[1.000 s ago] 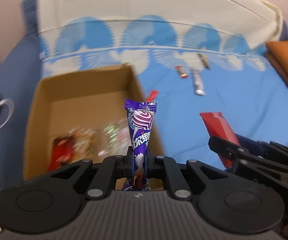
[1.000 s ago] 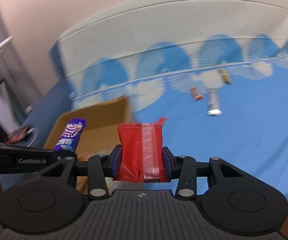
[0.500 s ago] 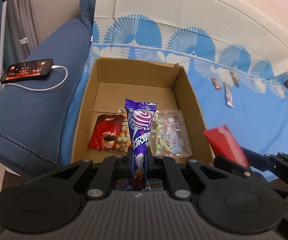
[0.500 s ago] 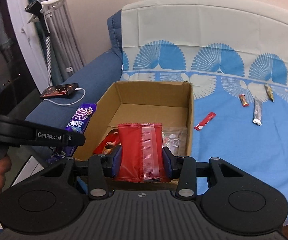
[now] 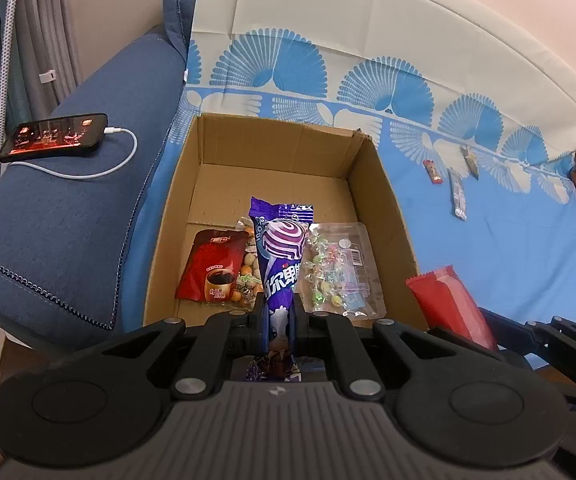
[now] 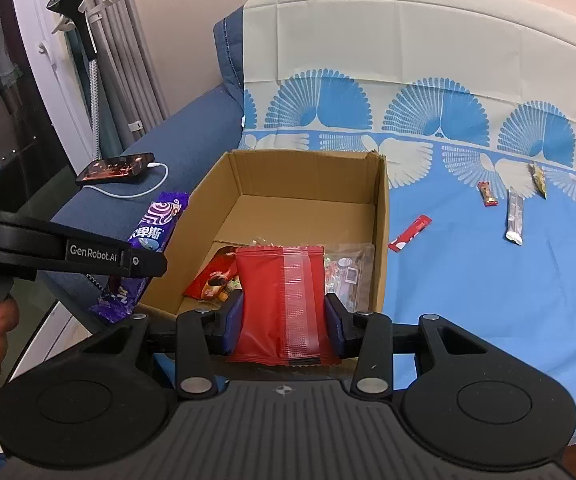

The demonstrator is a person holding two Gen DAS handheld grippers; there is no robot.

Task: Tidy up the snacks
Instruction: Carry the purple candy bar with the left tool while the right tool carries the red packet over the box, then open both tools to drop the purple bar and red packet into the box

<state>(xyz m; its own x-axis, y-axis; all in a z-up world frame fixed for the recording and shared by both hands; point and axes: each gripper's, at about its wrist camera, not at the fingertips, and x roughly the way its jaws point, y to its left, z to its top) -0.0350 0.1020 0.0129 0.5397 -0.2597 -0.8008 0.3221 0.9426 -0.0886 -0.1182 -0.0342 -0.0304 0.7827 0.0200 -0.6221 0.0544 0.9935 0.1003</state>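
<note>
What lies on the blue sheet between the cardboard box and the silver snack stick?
One small red packet lies between cardboard box and silver stick, seen in the right wrist view.

Both views swung onto cardboard box (image 5: 383, 184)

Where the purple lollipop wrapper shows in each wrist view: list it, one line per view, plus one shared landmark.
Left wrist: the purple lollipop wrapper stands at centre, clamped in the left gripper, in front of the box.
Right wrist: it is at the left edge, sticking out of that gripper, beside the box's left wall.
Shared landmark: the cardboard box.
</note>
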